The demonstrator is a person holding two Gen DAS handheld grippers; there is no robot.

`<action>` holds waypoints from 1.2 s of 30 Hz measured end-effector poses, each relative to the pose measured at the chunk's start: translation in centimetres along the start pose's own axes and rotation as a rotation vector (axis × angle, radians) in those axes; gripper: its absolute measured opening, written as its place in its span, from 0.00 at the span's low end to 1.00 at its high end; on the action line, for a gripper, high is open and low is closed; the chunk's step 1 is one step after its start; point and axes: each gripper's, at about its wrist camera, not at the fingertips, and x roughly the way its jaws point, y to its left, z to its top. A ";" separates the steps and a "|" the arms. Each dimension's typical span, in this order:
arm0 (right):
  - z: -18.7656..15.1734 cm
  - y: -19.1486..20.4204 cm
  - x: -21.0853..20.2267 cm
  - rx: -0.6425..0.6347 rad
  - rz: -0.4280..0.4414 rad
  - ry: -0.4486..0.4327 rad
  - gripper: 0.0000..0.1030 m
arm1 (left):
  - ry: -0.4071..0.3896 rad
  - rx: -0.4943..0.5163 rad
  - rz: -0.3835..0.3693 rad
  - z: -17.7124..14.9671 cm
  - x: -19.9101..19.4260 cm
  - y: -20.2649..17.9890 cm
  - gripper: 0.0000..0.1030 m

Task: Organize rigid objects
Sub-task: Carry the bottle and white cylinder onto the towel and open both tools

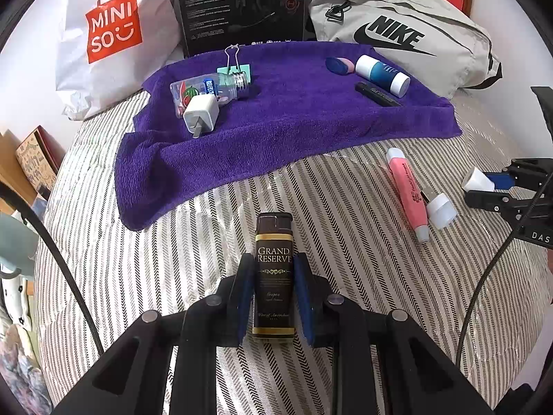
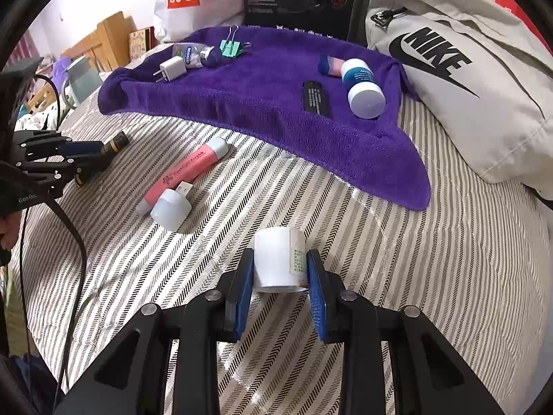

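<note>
While both loads are carried over the striped bed [image 1: 138,276], the move ahead turns on the purple towel [image 1: 276,131] lying straight forward of each pair of jaws. A dark box [image 1: 274,276] is pinched lengthwise in the left gripper [image 1: 274,290], its long axis pointing at the towel's near edge. A white jar [image 2: 278,263] is pinched across its sides in the right gripper [image 2: 278,276], apparently lifted clear of the bed, though contact cannot be ruled out. Judged from both views, the right side seems nearer the towel's right half, where a blue-and-white bottle [image 2: 363,86] lies. A pink marker [image 1: 408,193] is left on the bed.
</note>
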 end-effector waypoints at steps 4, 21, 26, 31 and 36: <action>-0.2 0.1 0.0 0.007 -0.012 -0.016 0.29 | 0.003 0.018 0.004 0.1 0.1 -0.1 0.22; 0.7 -1.4 -2.1 0.033 0.029 -0.052 0.29 | -0.027 -0.039 -0.047 1.3 -2.7 1.1 0.22; 1.8 -2.1 -2.4 0.054 0.053 -0.060 0.29 | -0.045 -0.035 -0.043 2.8 -2.9 1.7 0.22; 3.4 -2.9 -2.9 0.065 0.072 -0.086 0.29 | -0.069 -0.039 -0.044 4.7 -3.2 2.3 0.22; 5.5 -3.7 -3.2 0.070 0.090 -0.109 0.29 | -0.088 -0.044 -0.056 6.8 -2.6 2.4 0.22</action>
